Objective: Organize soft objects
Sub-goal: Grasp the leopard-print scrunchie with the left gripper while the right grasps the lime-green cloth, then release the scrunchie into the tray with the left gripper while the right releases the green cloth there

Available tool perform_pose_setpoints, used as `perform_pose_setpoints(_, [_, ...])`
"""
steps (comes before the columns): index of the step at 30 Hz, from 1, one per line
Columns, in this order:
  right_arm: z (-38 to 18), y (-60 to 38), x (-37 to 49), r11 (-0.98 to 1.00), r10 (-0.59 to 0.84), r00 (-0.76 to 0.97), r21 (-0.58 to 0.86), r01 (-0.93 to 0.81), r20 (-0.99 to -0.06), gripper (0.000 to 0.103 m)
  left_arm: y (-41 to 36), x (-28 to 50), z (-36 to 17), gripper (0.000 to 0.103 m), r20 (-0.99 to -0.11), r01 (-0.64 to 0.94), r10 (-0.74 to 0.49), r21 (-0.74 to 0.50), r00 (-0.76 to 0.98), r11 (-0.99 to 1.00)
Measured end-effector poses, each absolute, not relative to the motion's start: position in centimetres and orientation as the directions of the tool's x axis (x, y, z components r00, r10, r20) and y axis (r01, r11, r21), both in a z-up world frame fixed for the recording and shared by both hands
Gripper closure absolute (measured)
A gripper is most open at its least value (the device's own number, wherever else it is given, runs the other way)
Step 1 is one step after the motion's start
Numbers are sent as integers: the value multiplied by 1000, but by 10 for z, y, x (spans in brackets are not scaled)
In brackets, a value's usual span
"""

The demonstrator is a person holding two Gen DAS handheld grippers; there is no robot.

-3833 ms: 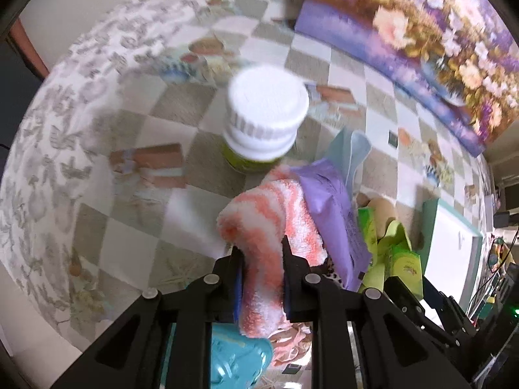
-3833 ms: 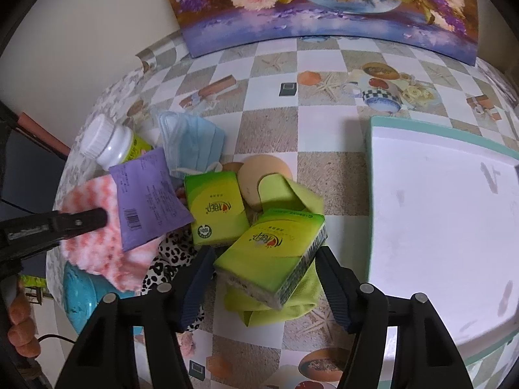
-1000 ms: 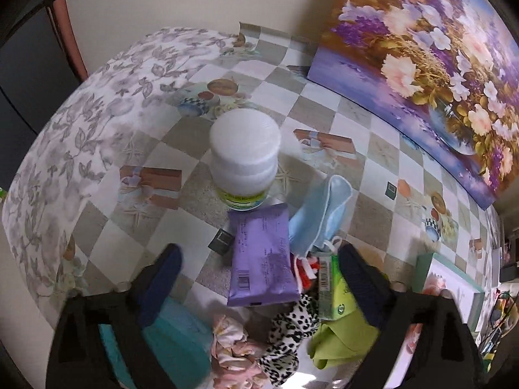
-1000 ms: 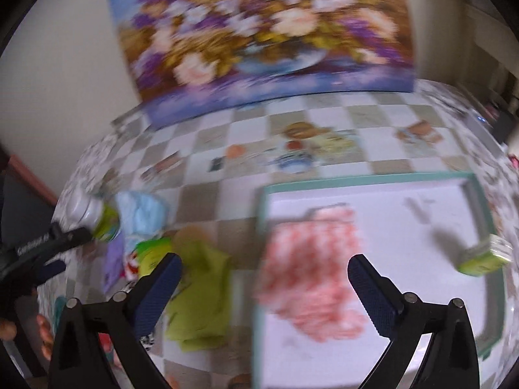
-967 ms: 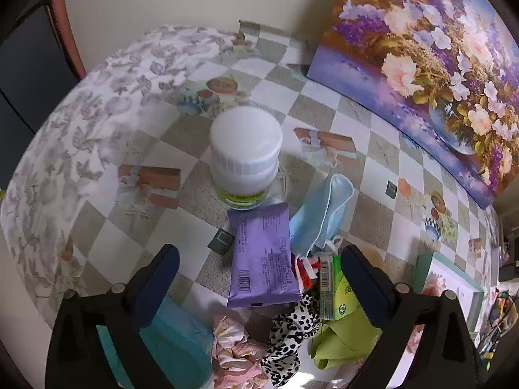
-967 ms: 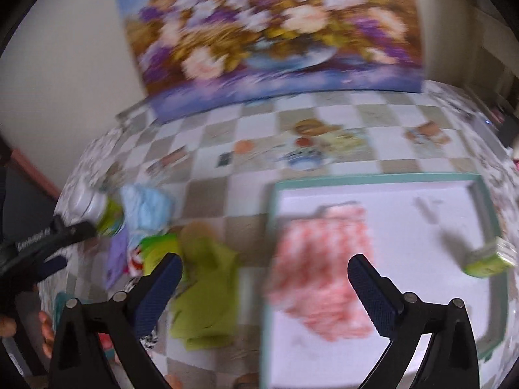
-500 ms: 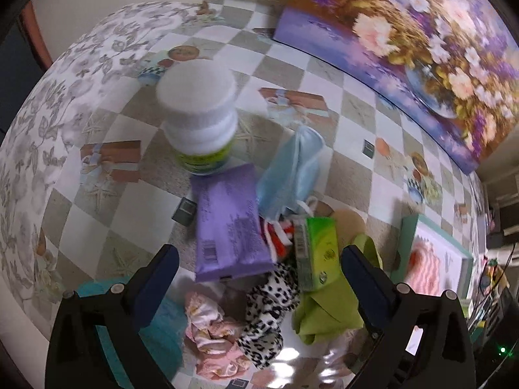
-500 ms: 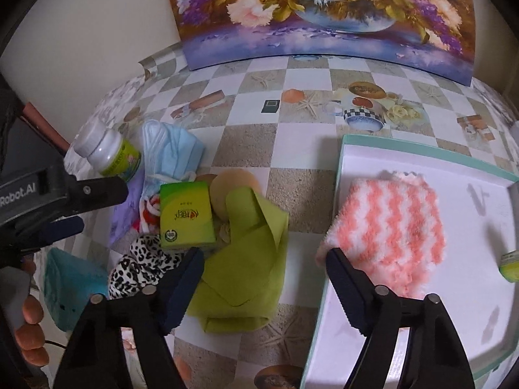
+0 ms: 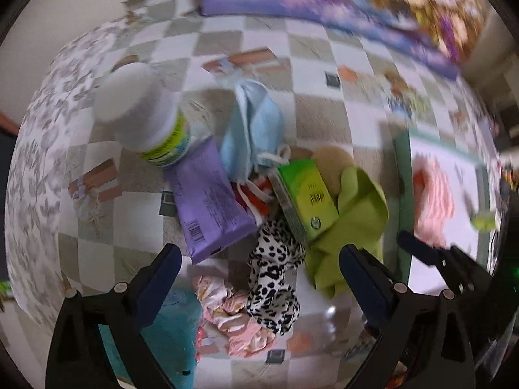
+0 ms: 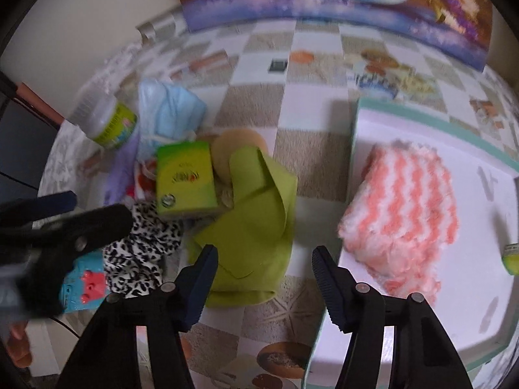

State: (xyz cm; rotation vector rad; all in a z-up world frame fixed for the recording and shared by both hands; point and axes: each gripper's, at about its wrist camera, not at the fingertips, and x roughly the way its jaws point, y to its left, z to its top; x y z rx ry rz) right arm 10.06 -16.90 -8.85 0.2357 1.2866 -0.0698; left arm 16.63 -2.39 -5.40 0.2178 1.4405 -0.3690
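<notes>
Green cloth (image 10: 256,223), folded and lime in colour, lies on the checkered tablecloth (image 10: 311,159) directly ahead of the right gripper (image 10: 264,259). In the right wrist view the jaws stand apart over the cloth's near edge; they have just been closing, and the pads do not press on the cloth. A green tissue pack (image 10: 185,181) rests at 10 o'clock from the cloth, overlapping its edge, with a tan round sponge (image 10: 238,149) touching both at 11 o'clock.

At 3 o'clock from the cloth sits the white tray (image 10: 353,123) with a teal rim. It holds a pink-and-white fuzzy towel (image 10: 402,214) near its left edge and a small green pack (image 10: 512,256) at its far right.

The left gripper (image 9: 259,259) has its jaws wide apart, with nothing held; it hangs above the pile. In the left wrist view a leopard-print fabric (image 9: 275,278) lies between the fingers, a purple packet (image 9: 211,201) at 11 o'clock from it, a light blue face mask (image 9: 253,129) at 12 o'clock, and a white-capped bottle (image 9: 142,113) further toward 10 o'clock. A pink scrunchie (image 9: 233,317) touches the leopard fabric at 7 o'clock, beside a teal object (image 9: 172,340). A floral painting (image 10: 340,0) leans at the far edge.
</notes>
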Motion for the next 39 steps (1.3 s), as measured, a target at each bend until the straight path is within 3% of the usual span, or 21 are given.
perform_pose_setpoints(4, [-94,-163,112,983,70,217,104,148,-974,39,-34,168,-65,7,-997,425,-72,-68,-5,902])
perform_pose_setpoints(9, [-107,-163,121,989,71,112,84,122,-991,45,-36,173,-80,21,-998,445,2,-26,-61,895])
perform_pose_setpoints(11, [-108,-161,122,993,61,98,70,96,-993,46,-36,175,-85,33,-996,439,-8,-48,-92,897])
perform_pose_setpoints(19, [-102,-158,122,990,118,88,124,63,-989,83,-37,170,-109,78,-975,404,-67,-149,-210,903])
perform_pose_setpoints(24, [-82,-159,114,986,147,111,155,69,-983,93,-27,170,-98,83,-976,364,-119,-178,-180,914])
perform_pose_setpoints(34, [13,-192,79,980,168,255,189,60,-952,94,-26,153,-16,87,-977,386,-209,-208,-40,899])
perform_pose_setpoints(39, [42,-232,52,990,65,285,97,98,-956,94,-67,130,20,87,-968,467,-249,-225,-12,855])
